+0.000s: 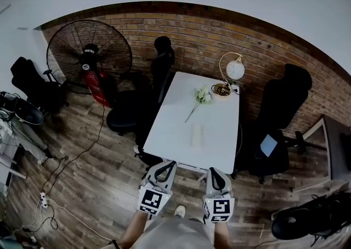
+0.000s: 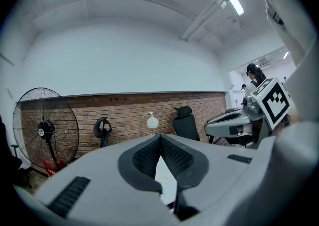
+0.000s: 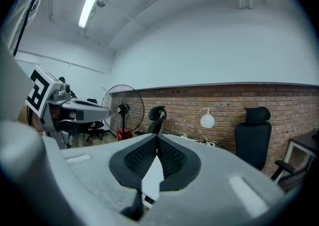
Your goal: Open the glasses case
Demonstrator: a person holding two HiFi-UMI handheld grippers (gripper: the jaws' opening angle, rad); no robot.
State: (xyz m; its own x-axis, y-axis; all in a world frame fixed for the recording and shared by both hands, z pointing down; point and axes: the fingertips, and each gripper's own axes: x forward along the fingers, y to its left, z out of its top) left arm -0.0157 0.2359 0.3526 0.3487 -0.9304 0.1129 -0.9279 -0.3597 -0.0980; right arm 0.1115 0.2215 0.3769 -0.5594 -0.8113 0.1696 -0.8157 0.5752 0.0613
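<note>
White table [image 1: 220, 127], faint glasses case [image 1: 197, 135]

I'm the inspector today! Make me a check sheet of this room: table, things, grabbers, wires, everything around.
surface: white table, mostly bare.
job's things: case lies flat mid-table, untouched.
clutter: flowers and lamp at the far end.
grippers: left gripper and right gripper both shut, empty, before the table's near edge.
cables: cord and power strip on the floor, left.
surroundings: fan, black chairs, brick wall.
</note>
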